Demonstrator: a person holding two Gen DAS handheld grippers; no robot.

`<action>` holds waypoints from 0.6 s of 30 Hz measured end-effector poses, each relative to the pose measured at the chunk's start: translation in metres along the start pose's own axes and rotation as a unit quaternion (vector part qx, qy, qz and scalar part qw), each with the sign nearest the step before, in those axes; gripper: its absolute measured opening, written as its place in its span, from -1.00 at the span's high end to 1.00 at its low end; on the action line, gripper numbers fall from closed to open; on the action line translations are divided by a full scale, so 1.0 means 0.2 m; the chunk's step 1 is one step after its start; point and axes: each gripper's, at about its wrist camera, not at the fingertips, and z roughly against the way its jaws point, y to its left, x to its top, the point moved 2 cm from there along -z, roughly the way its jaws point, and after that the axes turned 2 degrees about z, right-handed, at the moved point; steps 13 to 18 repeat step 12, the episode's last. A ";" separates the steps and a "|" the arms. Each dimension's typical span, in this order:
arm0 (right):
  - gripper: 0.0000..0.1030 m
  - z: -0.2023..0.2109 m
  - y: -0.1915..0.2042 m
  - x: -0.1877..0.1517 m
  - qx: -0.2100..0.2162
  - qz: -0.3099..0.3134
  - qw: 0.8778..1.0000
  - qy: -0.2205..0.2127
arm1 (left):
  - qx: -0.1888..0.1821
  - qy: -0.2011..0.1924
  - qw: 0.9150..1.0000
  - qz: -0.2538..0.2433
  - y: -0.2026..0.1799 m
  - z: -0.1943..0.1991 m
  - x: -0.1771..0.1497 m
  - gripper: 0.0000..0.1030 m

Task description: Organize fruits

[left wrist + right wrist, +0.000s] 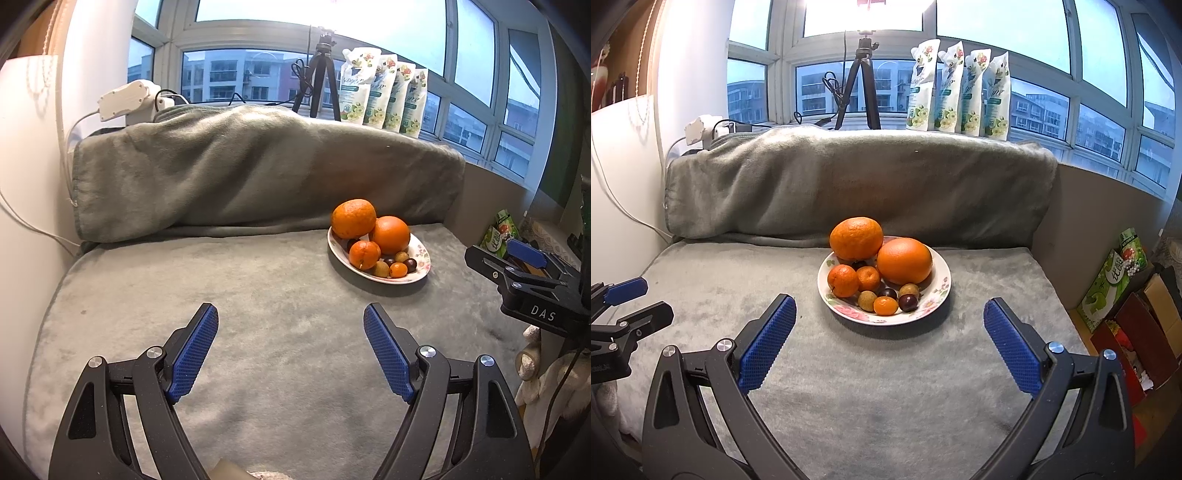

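Observation:
A flowered white plate sits on the grey blanket and holds two big oranges, small tangerines, dark plums and several small brownish fruits. My right gripper is open and empty, just in front of the plate. My left gripper is open and empty, to the left of and nearer than the plate. The right gripper also shows at the right edge of the left wrist view, the left gripper at the left edge of the right wrist view.
A blanket-covered ridge rises behind the plate. A tripod and several white pouches stand on the windowsill. A power strip with cables is at back left. Boxes stand on the floor right of the surface.

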 end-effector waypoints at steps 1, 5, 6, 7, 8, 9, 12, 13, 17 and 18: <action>-1.00 0.00 0.00 0.00 -0.001 0.000 1.000 0.000 | 0.000 0.000 1.000 0.000 0.00 0.00 0.00 -0.58; -1.00 0.00 0.00 0.00 0.001 -0.001 1.000 0.001 | 0.001 -0.001 1.000 0.000 0.00 0.00 0.00 -0.58; -1.00 0.00 0.00 0.00 0.001 -0.001 1.000 0.001 | 0.001 0.000 1.000 -0.001 0.00 0.00 0.00 -0.58; -1.00 0.00 0.00 0.00 0.000 -0.001 1.000 0.001 | 0.001 0.000 1.000 -0.001 0.00 0.00 0.00 -0.58; -1.00 0.00 0.00 0.00 0.000 -0.001 1.000 0.001 | 0.001 0.000 1.000 -0.001 0.00 0.00 0.00 -0.58; -1.00 0.00 0.00 0.00 0.001 -0.001 1.000 0.001 | 0.001 0.000 1.000 0.000 0.00 0.00 0.00 -0.58; -1.00 0.00 0.00 -0.01 -0.001 -0.001 1.000 0.001 | 0.004 0.002 1.000 -0.001 0.00 -0.01 -0.01 -0.58; -1.00 0.00 0.00 -0.01 -0.001 -0.001 1.000 0.001 | 0.004 0.002 1.000 -0.001 0.00 -0.01 -0.01 -0.58; -1.00 0.00 0.00 -0.01 -0.001 -0.001 1.000 0.001 | 0.004 0.002 1.000 -0.001 0.00 -0.01 -0.01 -0.58; -1.00 0.00 0.00 -0.01 -0.001 -0.001 1.000 0.001 | 0.004 0.002 1.000 -0.001 0.00 -0.01 -0.01 -0.58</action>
